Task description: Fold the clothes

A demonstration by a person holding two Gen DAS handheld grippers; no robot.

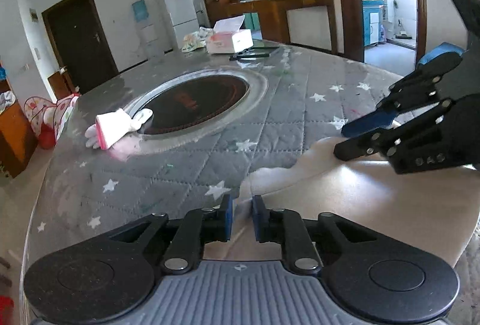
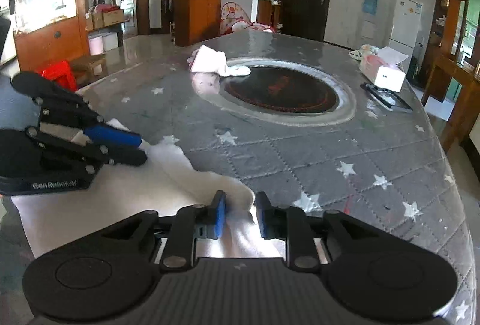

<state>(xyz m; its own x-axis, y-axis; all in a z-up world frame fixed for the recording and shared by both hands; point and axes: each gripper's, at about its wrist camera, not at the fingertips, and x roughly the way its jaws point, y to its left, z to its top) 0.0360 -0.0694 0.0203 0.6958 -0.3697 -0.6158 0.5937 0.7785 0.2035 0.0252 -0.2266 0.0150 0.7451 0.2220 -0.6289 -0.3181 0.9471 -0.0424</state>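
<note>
A white garment (image 1: 345, 193) lies flat at the near edge of the round table; it also shows in the right wrist view (image 2: 168, 175). My left gripper (image 1: 241, 218) sits at the garment's far left edge, jaws a little apart with cloth between the blue pads. My right gripper (image 2: 237, 217) sits at the other far edge, jaws a little apart around a fold of cloth. Each gripper shows in the other's view: the right one (image 1: 357, 139) and the left one (image 2: 138, 148).
The table (image 1: 270, 127) has a grey star-patterned quilted cover and a dark round hotplate (image 1: 198, 103) in the middle. A pink-and-white folded cloth (image 1: 114, 130) lies by the hotplate. A tissue box (image 1: 229, 40) and dark tools (image 1: 252, 53) lie at the far side.
</note>
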